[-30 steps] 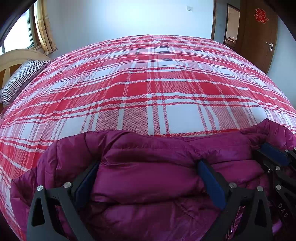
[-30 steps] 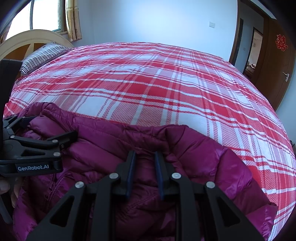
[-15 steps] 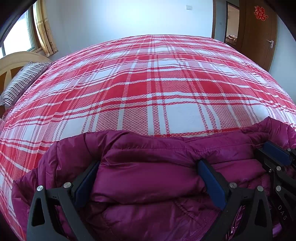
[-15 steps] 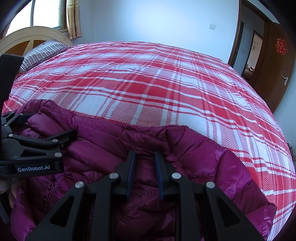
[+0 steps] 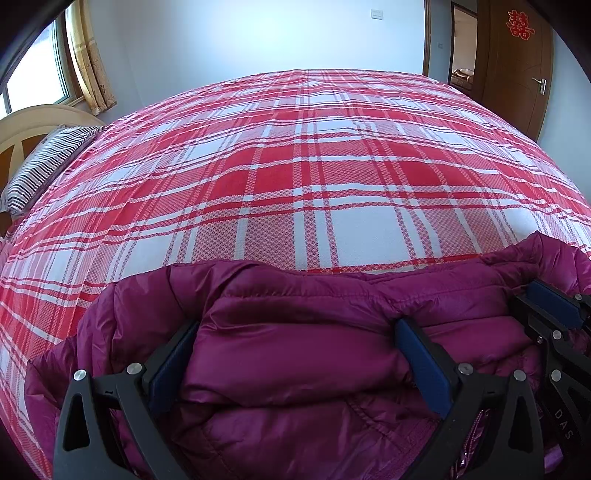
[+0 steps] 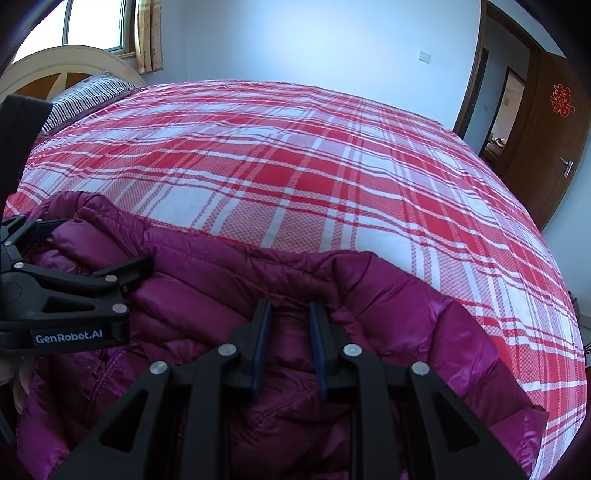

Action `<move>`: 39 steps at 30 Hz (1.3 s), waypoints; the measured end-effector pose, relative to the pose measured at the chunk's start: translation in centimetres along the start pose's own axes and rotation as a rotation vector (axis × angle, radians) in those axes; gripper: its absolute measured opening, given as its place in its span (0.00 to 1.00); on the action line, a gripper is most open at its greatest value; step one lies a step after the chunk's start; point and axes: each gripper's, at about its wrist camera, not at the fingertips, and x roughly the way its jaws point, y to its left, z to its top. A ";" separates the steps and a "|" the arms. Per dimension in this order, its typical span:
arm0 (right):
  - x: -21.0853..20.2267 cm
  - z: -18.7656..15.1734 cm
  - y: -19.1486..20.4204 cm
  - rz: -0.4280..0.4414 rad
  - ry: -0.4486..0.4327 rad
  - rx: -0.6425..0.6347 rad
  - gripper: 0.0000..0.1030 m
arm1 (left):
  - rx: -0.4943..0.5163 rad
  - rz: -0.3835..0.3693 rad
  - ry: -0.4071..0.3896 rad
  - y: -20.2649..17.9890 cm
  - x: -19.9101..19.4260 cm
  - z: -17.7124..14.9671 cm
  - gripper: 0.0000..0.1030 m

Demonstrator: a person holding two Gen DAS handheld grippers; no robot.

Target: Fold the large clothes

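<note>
A magenta puffer jacket [image 5: 295, 369] lies bunched on the near edge of the bed, also in the right wrist view [image 6: 388, 314]. My left gripper [image 5: 295, 343] stands wide, and a thick puffy fold of the jacket fills the gap and presses against both blue pads. The right wrist view shows it at the left edge [image 6: 99, 245], with a hand partly showing below it. My right gripper [image 6: 288, 314] is nearly closed, pinching a thin fold of the jacket near its upper edge. It shows at the right edge of the left wrist view [image 5: 524, 295].
The bed carries a red and white plaid cover [image 5: 314, 184] that stretches far ahead. A striped pillow [image 5: 40, 166] and a cream headboard [image 6: 55, 66] are at the left. A brown door [image 5: 517, 66] stands at the far right, a curtained window [image 6: 99, 22] at the upper left.
</note>
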 end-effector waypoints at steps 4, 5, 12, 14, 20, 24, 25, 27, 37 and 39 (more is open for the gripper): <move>0.0 0.1 -0.1 0.010 0.003 0.008 0.23 | 0.005 0.008 0.003 -0.2 -0.1 0.0 1.00; 0.0 0.1 -0.1 0.008 0.004 0.005 0.23 | 0.006 0.009 0.003 -0.2 -0.1 0.0 1.00; 0.0 0.5 -0.4 0.025 0.018 0.004 0.23 | -0.005 -0.018 0.029 0.3 -0.6 0.6 0.99; -0.4 0.7 -0.8 0.050 0.027 0.007 0.26 | 0.007 -0.002 0.014 0.4 -1.7 0.8 0.99; -5.2 0.1 -0.8 0.080 -0.088 -0.029 0.83 | 0.022 -0.052 -0.143 1.5 -9.2 0.0 0.99; -8.1 -1.2 -1.0 0.088 -0.075 -0.018 0.83 | 0.032 -0.087 -0.214 3.1 -14.2 -3.2 0.99; -8.7 -1.7 -1.1 0.096 -0.069 -0.004 0.83 | 0.035 -0.093 -0.218 3.4 -15.1 -4.4 0.99; -9.9 -3.1 -1.4 0.105 -0.053 0.025 0.83 | 0.037 -0.098 -0.213 4.1 -16.4 -6.8 0.99; -14.7 -10.8 -1.6 0.131 0.000 0.161 0.83 | -0.038 -0.105 -0.130 6.6 -19.8 -17.1 0.99; -15.8 -12.3 -1.6 0.144 0.006 0.193 0.83 | -0.041 -0.113 -0.124 6.8 -20.6 -18.6 0.99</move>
